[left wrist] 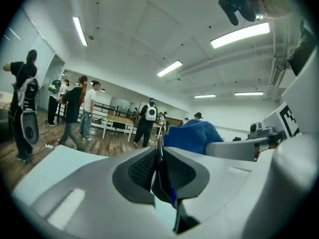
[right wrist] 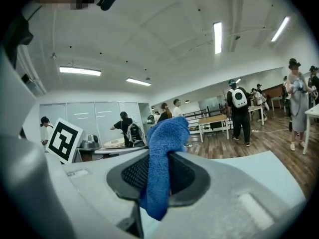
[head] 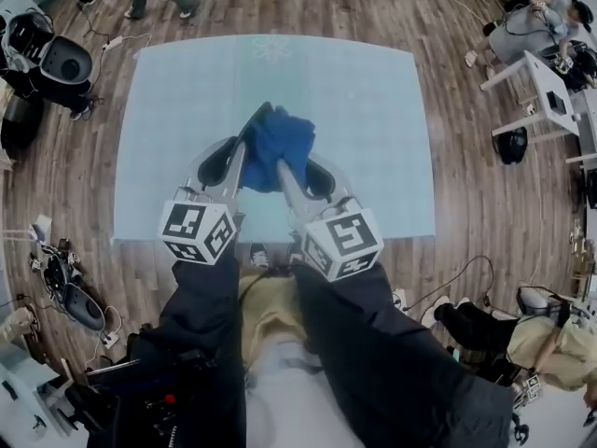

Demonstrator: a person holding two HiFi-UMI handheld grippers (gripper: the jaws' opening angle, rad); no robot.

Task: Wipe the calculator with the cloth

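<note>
Both grippers are held up side by side above the pale blue table (head: 373,110). My left gripper (head: 246,143) is shut on the calculator (head: 256,119), a thin dark slab seen edge-on. In the left gripper view the calculator (left wrist: 160,176) stands upright between the pads. My right gripper (head: 297,161) is shut on a blue cloth (head: 280,143). In the right gripper view the cloth (right wrist: 160,168) hangs down between the pads and bunches above them. The cloth (left wrist: 192,136) lies against the calculator's right side. The calculator's keys are hidden.
Several people stand around wooden tables (right wrist: 214,119) on the wood floor beyond the table. Black gear (head: 56,63) sits on the floor to the left and white desks (head: 550,91) to the right. A person (head: 550,334) crouches at the lower right.
</note>
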